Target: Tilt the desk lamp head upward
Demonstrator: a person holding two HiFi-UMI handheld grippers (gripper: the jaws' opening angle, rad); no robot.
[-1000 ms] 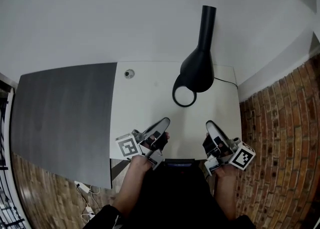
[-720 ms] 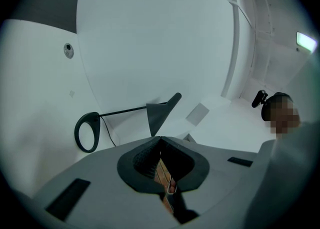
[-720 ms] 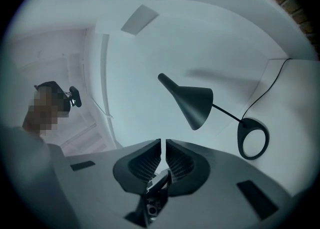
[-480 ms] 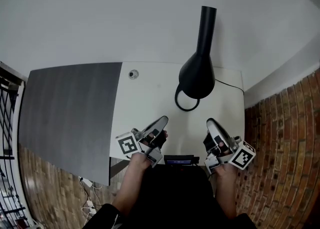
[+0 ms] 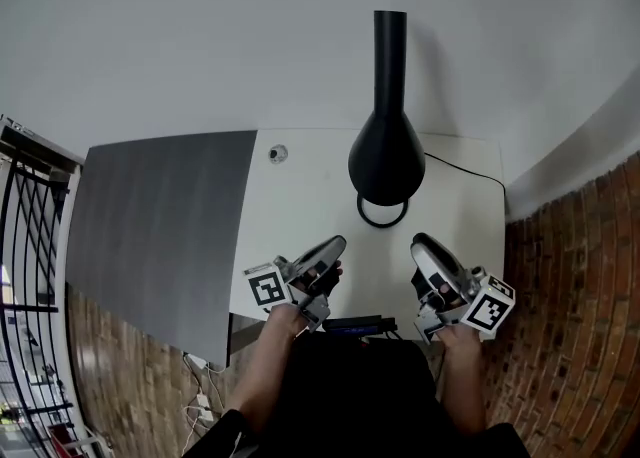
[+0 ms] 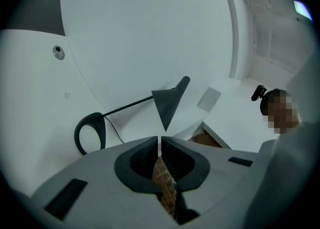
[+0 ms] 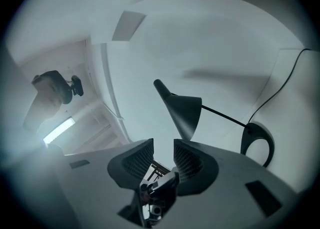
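A black desk lamp stands at the back of the white desk (image 5: 300,216). Its cone head (image 5: 386,158) hangs over a ring base (image 5: 383,212), and it sits a good way beyond both grippers. My left gripper (image 5: 328,249) is near the desk's front edge, its jaws shut with nothing between them. My right gripper (image 5: 420,247) is level with it and open, also holding nothing. In the left gripper view the lamp head (image 6: 168,104) is just above the gripper (image 6: 160,143), with the ring base (image 6: 90,133) to the left. The right gripper view shows the lamp head (image 7: 183,108) above the gripper (image 7: 163,149) and the ring base (image 7: 258,143) at right.
The lamp's black cable (image 5: 465,168) runs off to the back right. A round grommet (image 5: 278,153) sits in the desk's back left part. A dark grey desk panel (image 5: 160,216) adjoins on the left. Brick-pattern floor (image 5: 570,326) lies to the right, a railing (image 5: 30,236) at far left.
The head view has shifted: the lamp now stands upright and more central in it. Both grippers stay near the front edge, unchanged in state.
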